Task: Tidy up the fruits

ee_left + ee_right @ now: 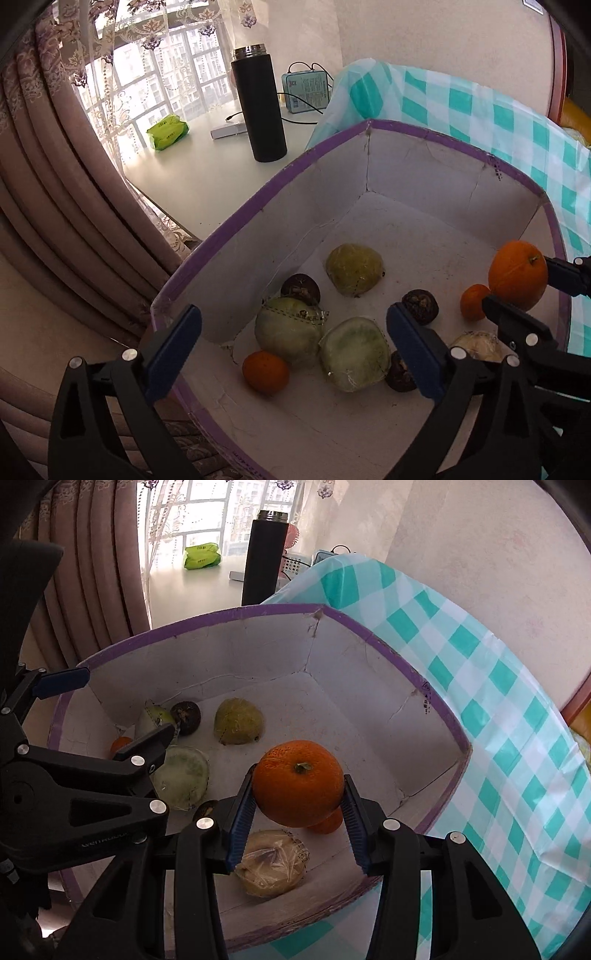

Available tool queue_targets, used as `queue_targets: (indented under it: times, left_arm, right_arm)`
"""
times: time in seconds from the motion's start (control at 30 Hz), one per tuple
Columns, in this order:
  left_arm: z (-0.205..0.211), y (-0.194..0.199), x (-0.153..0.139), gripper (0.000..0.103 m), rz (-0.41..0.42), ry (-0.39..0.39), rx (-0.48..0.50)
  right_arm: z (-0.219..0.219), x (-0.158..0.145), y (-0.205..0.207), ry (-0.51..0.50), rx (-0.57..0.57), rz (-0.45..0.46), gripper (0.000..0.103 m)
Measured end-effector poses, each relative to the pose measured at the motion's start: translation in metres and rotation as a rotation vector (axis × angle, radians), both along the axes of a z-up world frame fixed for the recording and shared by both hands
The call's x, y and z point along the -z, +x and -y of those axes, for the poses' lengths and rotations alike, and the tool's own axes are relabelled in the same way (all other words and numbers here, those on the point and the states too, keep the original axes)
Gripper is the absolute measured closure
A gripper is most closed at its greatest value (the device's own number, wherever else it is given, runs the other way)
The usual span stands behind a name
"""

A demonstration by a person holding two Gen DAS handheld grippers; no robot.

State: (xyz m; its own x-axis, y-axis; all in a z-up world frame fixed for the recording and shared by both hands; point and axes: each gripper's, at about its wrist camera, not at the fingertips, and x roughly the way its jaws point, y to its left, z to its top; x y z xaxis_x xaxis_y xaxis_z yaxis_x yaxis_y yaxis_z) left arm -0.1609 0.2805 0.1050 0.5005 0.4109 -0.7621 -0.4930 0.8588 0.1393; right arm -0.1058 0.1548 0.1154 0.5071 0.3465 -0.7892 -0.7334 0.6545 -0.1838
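Note:
A purple-rimmed white box holds several fruits: wrapped green fruits, dark round fruits, small oranges and a wrapped yellowish fruit. My right gripper is shut on a large orange and holds it above the box's right side. My left gripper is open and empty, straddling the box's left wall above the green fruits; it also shows at the left of the right wrist view.
The box sits on a teal-and-white checked cloth. Behind it a white table carries a black flask, a green packet, a blue device with cables. Curtains hang left.

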Motion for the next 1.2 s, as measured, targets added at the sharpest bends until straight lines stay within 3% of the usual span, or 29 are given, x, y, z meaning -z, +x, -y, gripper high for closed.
queue_targets:
  times: [0.07,0.2,0.33,0.43,0.6,0.67,0.8,1.0,1.2]
  left_arm:
    - [-0.005,-0.004,-0.002,0.002,0.006,0.006,-0.006]
    - [-0.012,-0.004,0.001,0.002,-0.003,-0.007,-0.012]
    - [-0.013,-0.002,0.004,0.002,-0.003,-0.037,0.004]
    - [-0.01,-0.003,0.001,0.002,0.016,-0.023,0.006]
    - [-0.007,-0.01,-0.018,0.002,0.117,-0.016,0.032]
    - [-0.01,-0.011,-0.023,0.002,0.131,-0.051,0.032]
    - [-0.023,-0.009,-0.025,0.002,0.124,-0.177,0.044]
    - [-0.023,-0.005,-0.021,0.002,0.029,-0.093,-0.017]
    - [-0.025,-0.006,-0.015,0.002,0.0,-0.142,0.007]
  right_arm:
    - [-0.002,0.006,0.002,-0.024,0.007,-0.007,0.054]
    - [0.0,0.01,0.003,-0.032,0.006,0.001,0.03]
    - [0.001,0.009,0.005,-0.048,0.018,0.01,0.017]
    - [0.004,0.009,0.009,-0.068,0.043,-0.003,0.017]
    - [0.008,0.007,0.023,-0.087,0.081,-0.081,0.017]
    - [0.007,0.006,0.024,-0.105,0.07,-0.105,0.017]
    - [-0.002,0.007,0.028,-0.166,0.069,-0.193,0.017]
    - [-0.014,0.014,0.03,-0.265,0.087,-0.216,0.017]
    - [-0.016,0.022,0.027,-0.268,0.087,-0.235,0.017]
